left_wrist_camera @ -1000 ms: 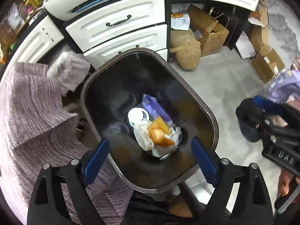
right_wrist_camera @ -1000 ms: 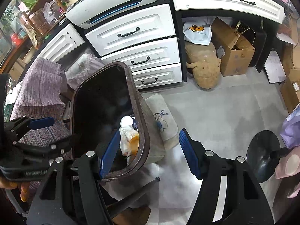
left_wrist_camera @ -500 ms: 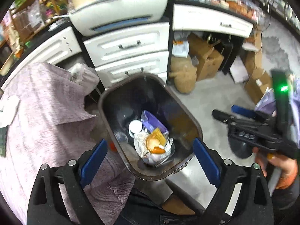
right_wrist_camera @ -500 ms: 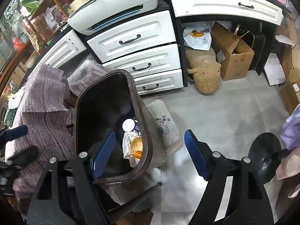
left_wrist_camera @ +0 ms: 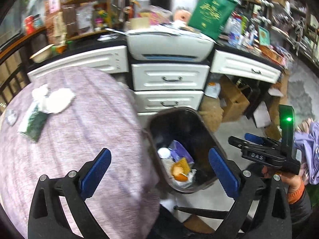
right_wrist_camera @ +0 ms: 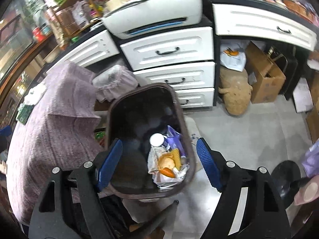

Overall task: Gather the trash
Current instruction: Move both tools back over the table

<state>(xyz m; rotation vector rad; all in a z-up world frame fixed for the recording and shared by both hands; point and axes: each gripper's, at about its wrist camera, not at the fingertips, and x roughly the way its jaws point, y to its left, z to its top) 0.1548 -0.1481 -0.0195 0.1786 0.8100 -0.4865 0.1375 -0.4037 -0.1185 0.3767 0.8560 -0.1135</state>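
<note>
A dark brown bin [left_wrist_camera: 209,133] [right_wrist_camera: 185,123] stands on the floor beside a table under a purple cloth [left_wrist_camera: 69,139] [right_wrist_camera: 49,131]. Trash [left_wrist_camera: 179,167] [right_wrist_camera: 169,165] lies in its bottom: crumpled wrappers, a white lid, a purple bag. On the cloth sit a crumpled white tissue [left_wrist_camera: 53,99] [right_wrist_camera: 35,95] and a green packet [left_wrist_camera: 32,123] [right_wrist_camera: 23,113]. My left gripper [left_wrist_camera: 159,171] hangs high over the table's edge and the bin, its jaws opening with nothing between them. My right gripper [right_wrist_camera: 158,165] [left_wrist_camera: 239,138] stands open and empty above the bin.
White drawers [left_wrist_camera: 169,77] with a printer [left_wrist_camera: 169,45] on top stand behind the bin. Cardboard boxes [right_wrist_camera: 265,75] and a tan plush toy [right_wrist_camera: 235,95] crowd the space under the desk. A black chair base [right_wrist_camera: 285,179] sits at the right on grey floor.
My left gripper has risen and swung left from low over the bin, bringing the tabletop with tissue and packet into view. My right gripper rose a little and its jaws widened.
</note>
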